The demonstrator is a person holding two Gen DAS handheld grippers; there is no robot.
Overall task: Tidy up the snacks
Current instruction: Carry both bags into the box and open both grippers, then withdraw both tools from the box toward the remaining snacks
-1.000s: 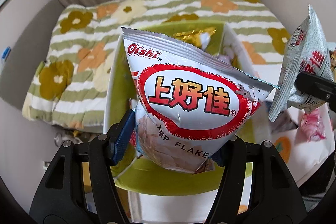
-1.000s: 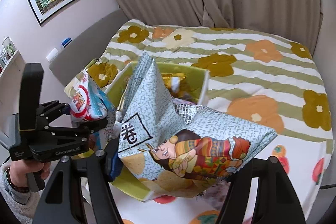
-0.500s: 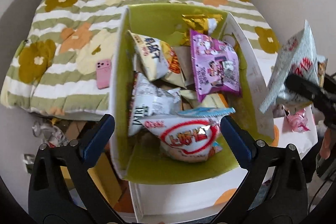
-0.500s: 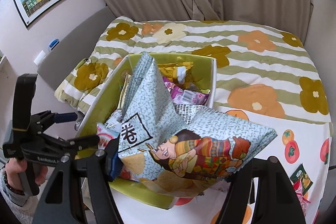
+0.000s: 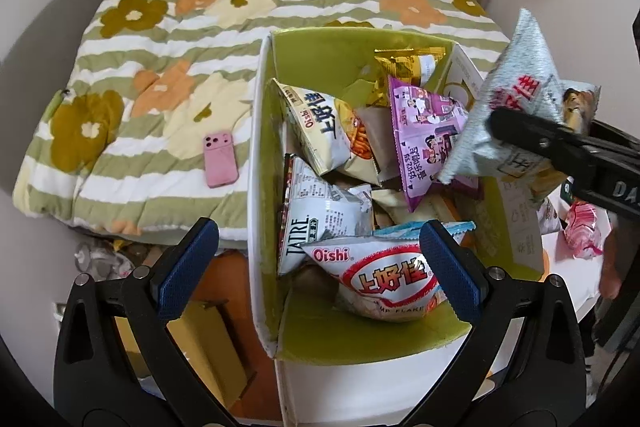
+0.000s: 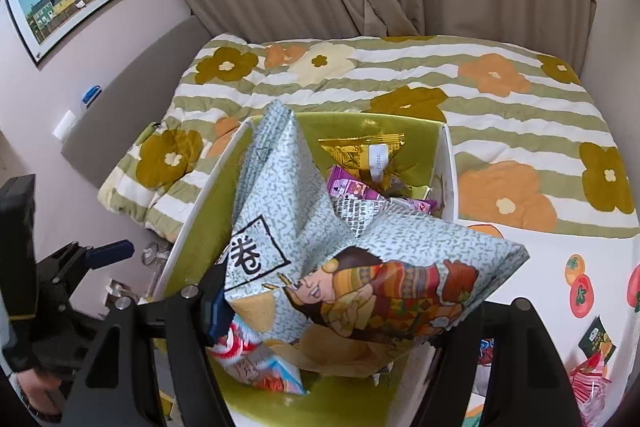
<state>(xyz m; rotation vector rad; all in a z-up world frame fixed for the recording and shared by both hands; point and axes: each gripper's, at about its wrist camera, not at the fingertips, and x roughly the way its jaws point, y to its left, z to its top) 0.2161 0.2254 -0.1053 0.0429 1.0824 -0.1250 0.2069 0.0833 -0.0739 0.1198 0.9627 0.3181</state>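
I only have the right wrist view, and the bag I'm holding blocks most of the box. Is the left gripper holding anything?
Observer: No. The left gripper is open and empty; the Oishi shrimp flakes bag lies in the green box at its near end.
Operator: Any bare floor for my patterned bag?
Observer: Only at the near edge, in front of the Oishi bag; farther back the packets are piled up.
Operator: Anything outside the box on the left?
Observer: A pink phone lies on the floral quilt, apart from the box.
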